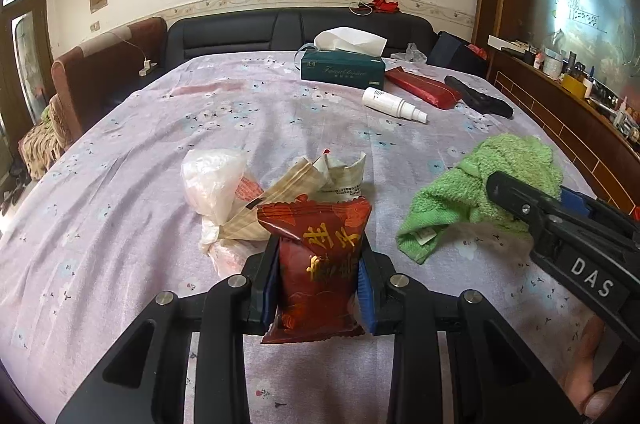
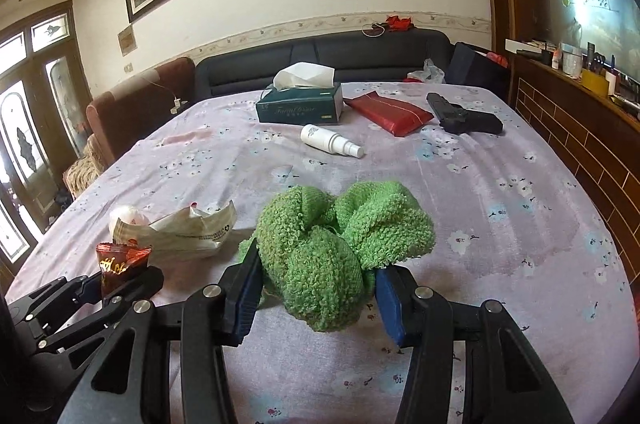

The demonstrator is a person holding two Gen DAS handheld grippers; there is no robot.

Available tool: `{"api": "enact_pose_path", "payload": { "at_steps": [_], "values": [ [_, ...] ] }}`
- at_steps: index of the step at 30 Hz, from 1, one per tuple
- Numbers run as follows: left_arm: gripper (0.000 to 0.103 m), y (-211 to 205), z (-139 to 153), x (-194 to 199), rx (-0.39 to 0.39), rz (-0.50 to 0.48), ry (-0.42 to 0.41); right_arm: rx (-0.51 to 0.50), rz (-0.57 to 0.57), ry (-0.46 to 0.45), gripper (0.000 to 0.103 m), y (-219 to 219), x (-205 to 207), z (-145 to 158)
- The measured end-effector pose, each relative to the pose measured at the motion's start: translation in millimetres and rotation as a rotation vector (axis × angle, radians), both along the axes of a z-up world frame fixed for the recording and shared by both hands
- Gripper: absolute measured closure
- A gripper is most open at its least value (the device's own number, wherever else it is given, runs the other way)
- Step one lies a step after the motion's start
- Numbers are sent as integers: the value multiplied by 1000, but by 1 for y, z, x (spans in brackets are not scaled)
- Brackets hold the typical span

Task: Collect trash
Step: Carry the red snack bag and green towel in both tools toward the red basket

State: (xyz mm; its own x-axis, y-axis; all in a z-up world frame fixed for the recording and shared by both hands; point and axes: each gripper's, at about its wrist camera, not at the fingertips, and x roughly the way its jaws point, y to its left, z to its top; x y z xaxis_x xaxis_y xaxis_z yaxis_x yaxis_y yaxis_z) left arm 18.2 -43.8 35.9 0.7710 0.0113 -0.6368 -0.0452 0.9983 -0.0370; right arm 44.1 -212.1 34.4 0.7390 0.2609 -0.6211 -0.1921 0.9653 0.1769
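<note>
The left gripper (image 1: 318, 288) has its jaws clamped on a red snack wrapper (image 1: 320, 264), which stands upright between the 2 blue pads with gold characters on its face. In the right wrist view that same wrapper (image 2: 120, 262) sits at 9 o'clock from the towel, held at the tip of the left gripper (image 2: 124, 278).

The right gripper (image 2: 316, 288) has its jaws closed on a green towel (image 2: 340, 240); the bunched terry cloth fills the gap between the pads and bulges out above and below them. In the left wrist view the towel (image 1: 480, 192) lies at 3 o'clock from the wrapper, with the right gripper (image 1: 520, 200) reaching in from the right edge over it.

Just beyond the wrapper, at 12 o'clock, lies a crumpled paper packet (image 1: 320, 180), and at 10 o'clock a white plastic bag (image 1: 216, 184) touching it. All rest on a worktop (image 1: 140, 184) covered in a pale purple flowered cloth.

Towards the far edge, at 12 to 1 o'clock, are a green tissue box (image 2: 300, 106), a white spray bottle (image 2: 332, 141) on its side just in front of it, a red pouch (image 2: 388, 114) and a black toy pistol (image 2: 464, 118). A dark sofa (image 2: 320, 58) stands behind the worktop
</note>
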Motion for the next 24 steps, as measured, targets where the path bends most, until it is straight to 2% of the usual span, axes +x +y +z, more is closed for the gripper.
{"api": "enact_pose_path", "payload": {
  "at_steps": [20,24],
  "values": [
    [73,2,-4,5,-5,10,36,-64,43,14,49,-5,24,-3],
    [73,3,-4,5,-10,13,34,-49,32,16,49,-10,23,-2]
  ]
}}
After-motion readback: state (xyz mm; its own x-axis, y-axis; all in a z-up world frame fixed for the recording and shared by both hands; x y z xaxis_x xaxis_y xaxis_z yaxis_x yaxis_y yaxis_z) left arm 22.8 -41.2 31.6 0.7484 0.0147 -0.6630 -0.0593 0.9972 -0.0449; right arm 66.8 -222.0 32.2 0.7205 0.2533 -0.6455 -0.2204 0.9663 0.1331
